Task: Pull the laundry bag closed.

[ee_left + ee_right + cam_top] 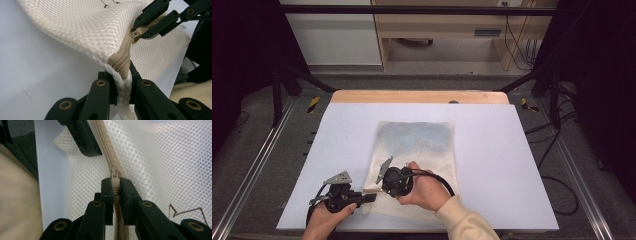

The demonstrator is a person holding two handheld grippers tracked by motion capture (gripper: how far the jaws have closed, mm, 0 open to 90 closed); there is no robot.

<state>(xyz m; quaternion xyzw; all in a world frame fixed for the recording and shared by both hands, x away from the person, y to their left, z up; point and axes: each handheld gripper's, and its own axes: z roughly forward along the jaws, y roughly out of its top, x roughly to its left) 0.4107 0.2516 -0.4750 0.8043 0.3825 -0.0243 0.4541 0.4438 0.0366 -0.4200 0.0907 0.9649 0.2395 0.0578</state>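
Observation:
A cream mesh zip bag (417,145) lies flat on the white table top (497,165), with something bluish inside its far half. My left gripper (122,75) is shut on the bag's near corner, where the tan zipper (123,62) ends. In the high view it sits at the bag's near left corner (371,196). My right gripper (115,185) is shut on the zipper pull (114,173), a short way along the zipper from the left one. From the left gripper view the right gripper (147,30) pinches the slider (134,34). The zipper tape (103,142) runs on past the left gripper (82,137).
The table's wooden far edge (419,96) borders a dark frame and floor. A cream sleeve (464,220) and the right gripper's black cable (439,177) lie over the bag's near part. A brown stitched mark (185,211) sits on the mesh.

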